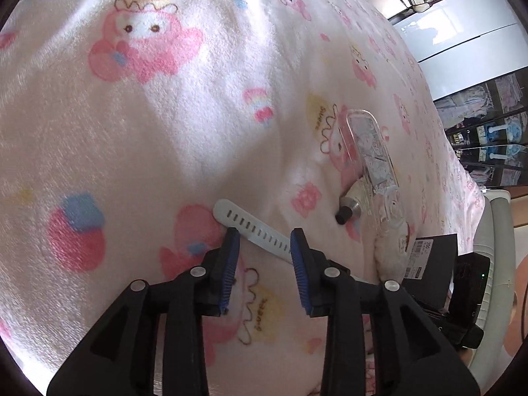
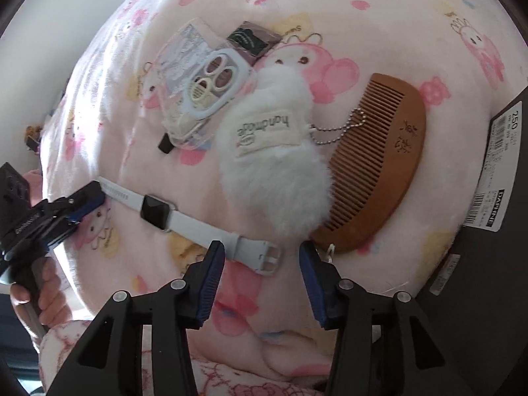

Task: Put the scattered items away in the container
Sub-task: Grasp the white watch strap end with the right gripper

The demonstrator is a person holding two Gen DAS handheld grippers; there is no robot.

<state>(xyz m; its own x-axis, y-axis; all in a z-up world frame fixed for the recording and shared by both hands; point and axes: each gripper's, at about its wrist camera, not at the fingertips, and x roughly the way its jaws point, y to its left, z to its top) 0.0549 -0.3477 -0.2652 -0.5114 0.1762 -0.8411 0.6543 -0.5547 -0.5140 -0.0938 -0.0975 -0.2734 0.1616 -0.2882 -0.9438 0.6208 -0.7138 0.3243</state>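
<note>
Currently the watch [image 2: 158, 213] is being approached at both ends on the blanket [image 1: 165, 115]. Left gripper [image 1: 264, 247]: jaws apart, perforated strap lying between the tips. Right gripper [image 2: 260, 257]: jaws apart, buckle end just ahead between them. Box [image 2: 495, 198] is lying to its right. Risk is being judged: two opposed pulls may twist the strap loose; plush [image 2: 277, 165] and comb [image 2: 379, 165] close ahead may be snagged.

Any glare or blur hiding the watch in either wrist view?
Left wrist: sunlit patches wash out the blanket, but the watch strap between the open left gripper reads clearly. Right wrist: even light, watch sharp; edges bend from fisheye.
</note>
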